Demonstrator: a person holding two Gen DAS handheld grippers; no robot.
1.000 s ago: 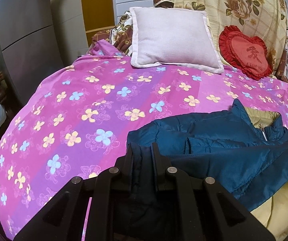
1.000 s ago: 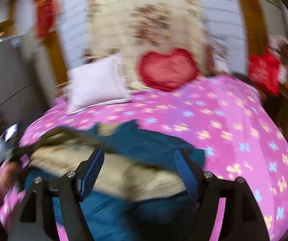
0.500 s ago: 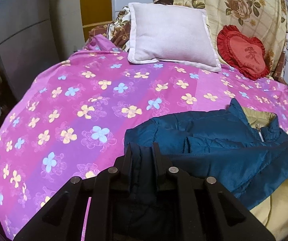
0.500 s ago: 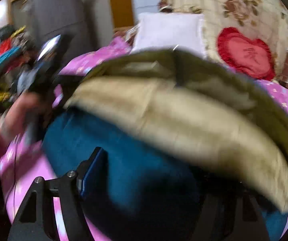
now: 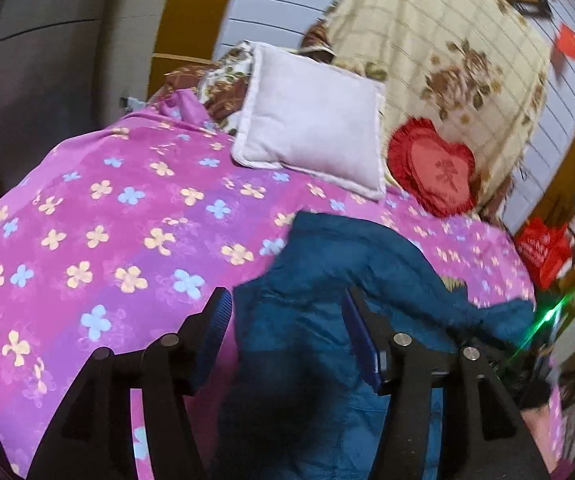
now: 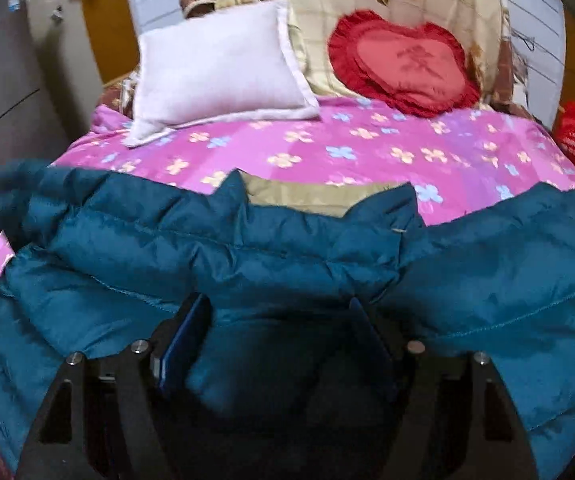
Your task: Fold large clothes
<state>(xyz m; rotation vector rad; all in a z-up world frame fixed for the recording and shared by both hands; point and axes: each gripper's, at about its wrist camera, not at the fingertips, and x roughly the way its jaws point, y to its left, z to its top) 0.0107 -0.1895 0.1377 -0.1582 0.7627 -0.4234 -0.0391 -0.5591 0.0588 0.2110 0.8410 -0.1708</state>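
Left gripper [image 5: 287,332]: jaws now spread wide, nothing pinched. Half a second back they were clamped on a fold of the jacket [image 5: 327,280], so that edge has been let go. Fabric lies between and below the fingers, loose; can't tell if it touches the pads.

Right gripper [image 6: 279,340]: jaws apart as well, hovering low over the jacket's [image 6: 247,248] middle, dark cloth bunched between the fingers but not gripped as far as I can see. A moment ago the tan lining filled this view mid-swing; now the blue shell faces up and only a strip of lining [image 6: 311,196] shows at the collar.

Read: front panel flipped closed and dropped, both grippers free. Looks like the flatten/close step is done; sleeve folds not yet made.

Jacket lies spread across the near side of the pink floral bedspread [image 6: 367,148], sleeves out to both sides, collar pointing at the white pillow [image 6: 215,76] and red heart cushion [image 6: 403,64], well apart from both.
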